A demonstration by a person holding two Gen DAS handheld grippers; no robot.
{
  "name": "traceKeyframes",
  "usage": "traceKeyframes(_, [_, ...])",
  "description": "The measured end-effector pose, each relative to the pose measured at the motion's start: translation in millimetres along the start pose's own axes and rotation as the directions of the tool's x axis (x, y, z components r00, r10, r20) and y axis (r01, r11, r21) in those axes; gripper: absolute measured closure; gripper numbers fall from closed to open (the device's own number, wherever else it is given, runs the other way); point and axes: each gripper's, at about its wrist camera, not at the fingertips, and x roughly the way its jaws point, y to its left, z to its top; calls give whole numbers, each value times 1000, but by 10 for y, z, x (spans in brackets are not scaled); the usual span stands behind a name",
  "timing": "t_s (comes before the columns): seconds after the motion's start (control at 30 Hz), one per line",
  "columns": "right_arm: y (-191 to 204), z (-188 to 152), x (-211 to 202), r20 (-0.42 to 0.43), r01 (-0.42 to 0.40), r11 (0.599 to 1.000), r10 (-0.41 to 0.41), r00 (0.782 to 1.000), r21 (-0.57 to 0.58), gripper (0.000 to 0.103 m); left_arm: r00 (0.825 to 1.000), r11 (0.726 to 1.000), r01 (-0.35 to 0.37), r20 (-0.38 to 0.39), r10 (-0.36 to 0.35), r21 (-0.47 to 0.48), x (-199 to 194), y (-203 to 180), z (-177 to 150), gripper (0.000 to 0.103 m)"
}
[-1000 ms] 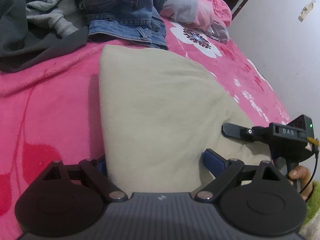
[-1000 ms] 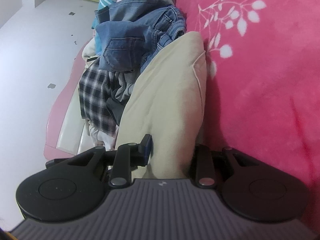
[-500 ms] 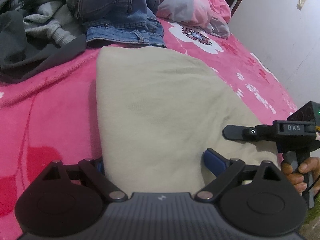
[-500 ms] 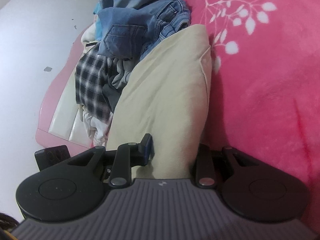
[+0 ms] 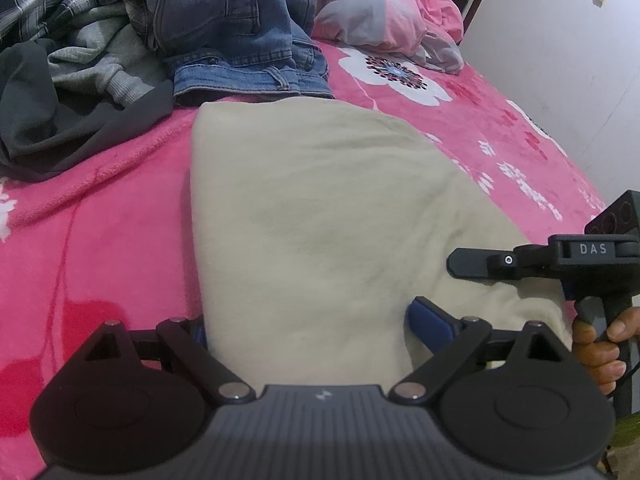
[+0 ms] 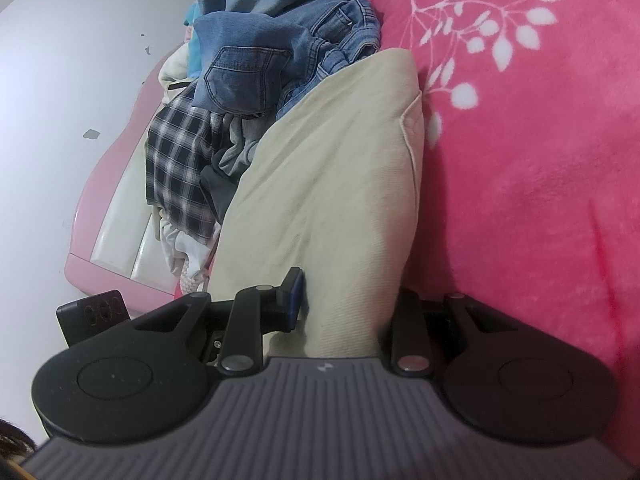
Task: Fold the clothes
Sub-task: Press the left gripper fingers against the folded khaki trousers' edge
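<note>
A beige garment (image 5: 320, 208) lies spread on the pink blanket (image 5: 100, 240), its far end touching the clothes pile. My left gripper (image 5: 312, 324) grips its near edge: a wide bunch of cloth fills the gap, and the blue pad of one finger (image 5: 428, 320) presses its side. At the right, my right gripper (image 5: 460, 264), held by a hand (image 5: 600, 344), lies over the garment's right corner. In the right wrist view, my right gripper (image 6: 344, 312) is shut on a fold of the beige garment (image 6: 340, 184), which stretches away from it.
Blue jeans (image 5: 240, 32), a plaid shirt (image 6: 176, 168), a grey sweater (image 5: 100, 64) and a dark garment (image 5: 60, 128) are heaped at the far left of the bed. Crumpled pink-grey bedding (image 5: 384, 20) lies behind. A white wall (image 5: 560, 60) runs along the right.
Both grippers keep their hold on the beige garment. The left wrist view has tipped a little, showing more of the pile, and the right gripper has rolled slightly toward level.
</note>
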Motion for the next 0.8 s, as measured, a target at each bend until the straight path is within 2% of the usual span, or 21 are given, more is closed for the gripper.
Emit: traceKeyframes(0.8, [-1, 5, 0, -2, 0, 1000, 0, 1000, -5, 78, 1000, 1000, -14, 3, 14, 8, -5, -33, -4, 8])
